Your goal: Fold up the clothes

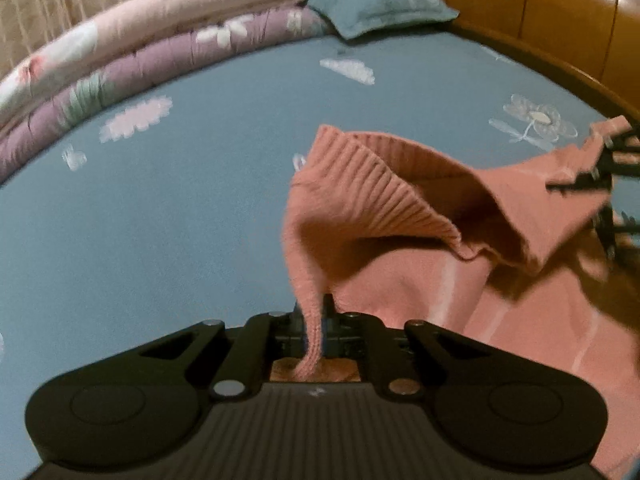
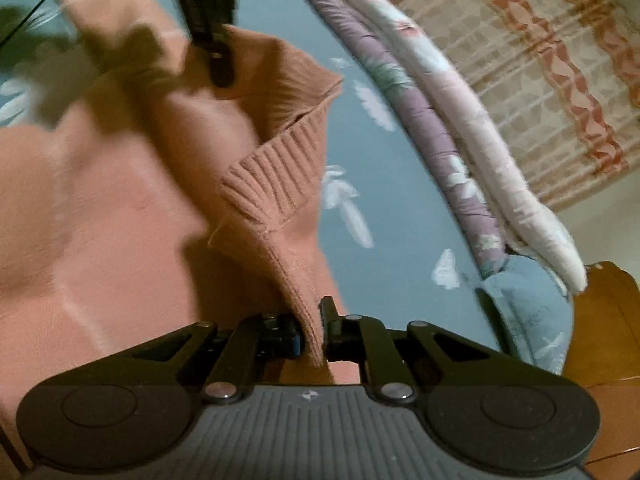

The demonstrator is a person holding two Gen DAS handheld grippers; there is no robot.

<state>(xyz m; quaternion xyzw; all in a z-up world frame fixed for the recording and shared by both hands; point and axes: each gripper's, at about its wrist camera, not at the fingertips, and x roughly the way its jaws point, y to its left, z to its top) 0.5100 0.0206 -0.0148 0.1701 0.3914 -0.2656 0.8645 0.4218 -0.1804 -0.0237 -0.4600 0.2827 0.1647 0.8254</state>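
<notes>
We see a salmon-pink knit sweater (image 1: 400,216) lifted partly off the bed, its ribbed hem (image 1: 384,188) raised and sagging between two grips while the rest of the body lies on the blue sheet (image 1: 160,208) toward the near edge of the bed. The left gripper (image 1: 311,320) is clenched on a narrow pinch of the knit, which runs down between its closed jaws. The right gripper (image 2: 312,332) likewise grasps a ribbed fold of the sweater (image 2: 160,200), its jaws closed on the cloth; in the left wrist view we find it (image 1: 600,172) at the right edge of the bed, holding the other end of the hem. In the right wrist view the left gripper (image 2: 218,64) appears from above, pinching the far part of the garment. Beyond the sweater, the flower-printed sheet (image 2: 384,216) lies bare. Along the far edge of the bed we note a stack of folded quilts (image 1: 140,52), purple below pink, with a blue pillow (image 1: 380,0) at its end beside the wooden headboard (image 1: 560,12).
</notes>
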